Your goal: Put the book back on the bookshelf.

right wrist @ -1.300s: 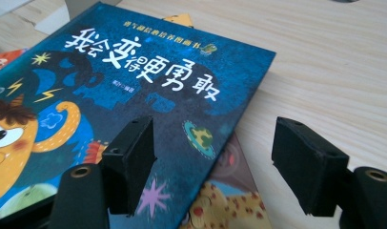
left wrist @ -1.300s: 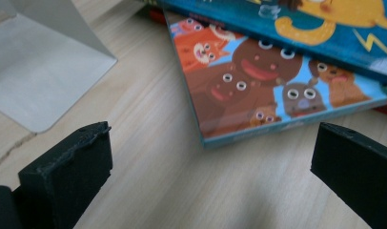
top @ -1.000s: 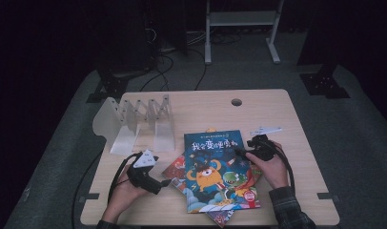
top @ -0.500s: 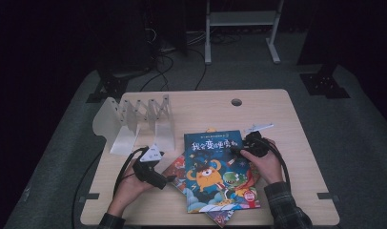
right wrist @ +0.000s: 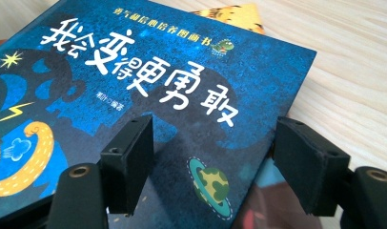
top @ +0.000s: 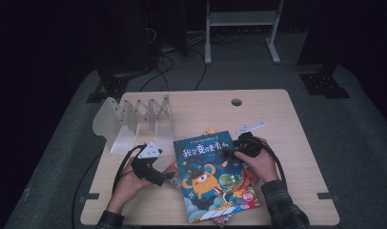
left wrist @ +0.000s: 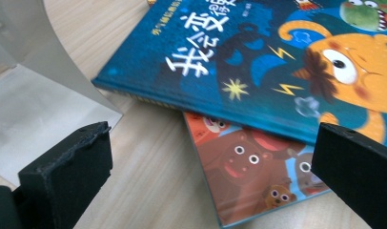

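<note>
A blue picture book (top: 213,174) with an orange monster on its cover tops a small stack of books near the table's front. My left gripper (top: 167,180) lies low at the stack's left side. In the left gripper view its jaws stand wide open (left wrist: 213,183), facing the corner of the blue book (left wrist: 258,62) and the orange book (left wrist: 249,167) under it. My right gripper (top: 228,152) rests over the blue book's upper right part. In the right gripper view it is open (right wrist: 220,167), one jaw over the cover (right wrist: 134,95) and the other past its right edge, gripping nothing.
A pale folding book rack (top: 134,119) stands at the table's back left; its metal plate (left wrist: 29,109) is close to my left jaw. A yellow book corner (right wrist: 234,12) peeks out behind the blue one. A cable hole (top: 236,102) sits at the table's (top: 296,157) far edge.
My right gripper has slid a little leftward onto the blue book. The left hand has hardly shifted, and the books lie as before.
</note>
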Demonstrator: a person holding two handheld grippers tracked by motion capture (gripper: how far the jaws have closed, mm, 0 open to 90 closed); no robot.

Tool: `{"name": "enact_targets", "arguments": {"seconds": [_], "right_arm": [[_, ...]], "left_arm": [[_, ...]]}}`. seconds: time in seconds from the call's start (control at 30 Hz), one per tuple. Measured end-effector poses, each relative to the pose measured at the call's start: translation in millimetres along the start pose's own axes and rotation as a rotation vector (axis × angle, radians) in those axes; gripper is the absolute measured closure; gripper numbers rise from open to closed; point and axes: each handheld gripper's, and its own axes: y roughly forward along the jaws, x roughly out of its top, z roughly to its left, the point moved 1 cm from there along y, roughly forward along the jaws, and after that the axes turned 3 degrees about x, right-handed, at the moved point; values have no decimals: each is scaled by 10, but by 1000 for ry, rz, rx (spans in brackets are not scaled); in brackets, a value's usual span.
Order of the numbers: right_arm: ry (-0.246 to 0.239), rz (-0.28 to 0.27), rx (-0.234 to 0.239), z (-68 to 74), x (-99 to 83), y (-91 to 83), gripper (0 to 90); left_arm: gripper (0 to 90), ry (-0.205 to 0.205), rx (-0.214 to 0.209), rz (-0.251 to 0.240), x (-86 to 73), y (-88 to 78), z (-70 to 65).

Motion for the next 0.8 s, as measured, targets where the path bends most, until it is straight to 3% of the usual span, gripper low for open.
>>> {"name": "enact_targets", "arguments": {"seconds": [0.33,0.57,0.73,0.8], "right_arm": [[-63,19,69,133,116,147,302],[-91,23,92,216,179,232,303],[-116,32,105,282,222,281,304],[-122,33,114,307,231,299,306]], "left_arm": [[0,-16,7,11,41,87,122],[0,-13,14,26,61,146,184],[0,-28,2,68,17,216,219],[0,-42,-23,63,-4,225,224]]}}
